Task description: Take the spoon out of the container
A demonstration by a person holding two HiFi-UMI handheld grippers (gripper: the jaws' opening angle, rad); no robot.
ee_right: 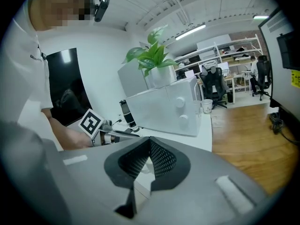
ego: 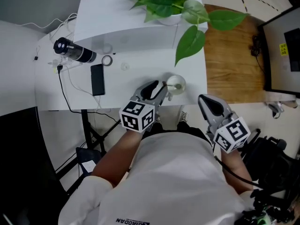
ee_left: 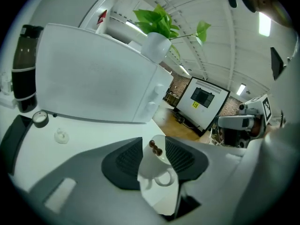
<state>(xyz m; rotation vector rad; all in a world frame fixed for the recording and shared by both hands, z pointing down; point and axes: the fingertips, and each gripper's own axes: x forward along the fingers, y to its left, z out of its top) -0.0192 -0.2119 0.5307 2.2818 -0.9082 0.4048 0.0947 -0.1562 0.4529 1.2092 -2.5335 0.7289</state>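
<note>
A white cup [ee_left: 157, 168] with a handle stands on the white table [ego: 122, 90], near its front right corner. A spoon [ee_left: 156, 147] rests in it, and only the brown beaded end of its handle shows above the rim. My left gripper [ee_left: 153, 139] is open, one dark ribbed pad on each side of the cup, neither visibly pressing on it. In the head view the left gripper [ego: 161, 86] reaches the cup [ego: 176, 84] from the near left. My right gripper [ego: 203, 99] hangs beyond the table's right front corner. In its own view the right gripper [ee_right: 150, 142] is shut and empty.
A white boxy appliance [ego: 136, 20] with a potted plant [ego: 171, 3] on top fills the back of the table. A black bottle [ego: 72, 51], a tape roll [ego: 107, 60], a black phone [ego: 97, 79] and cables lie at the left. A monitor [ego: 283, 50] stands at the right over wooden floor.
</note>
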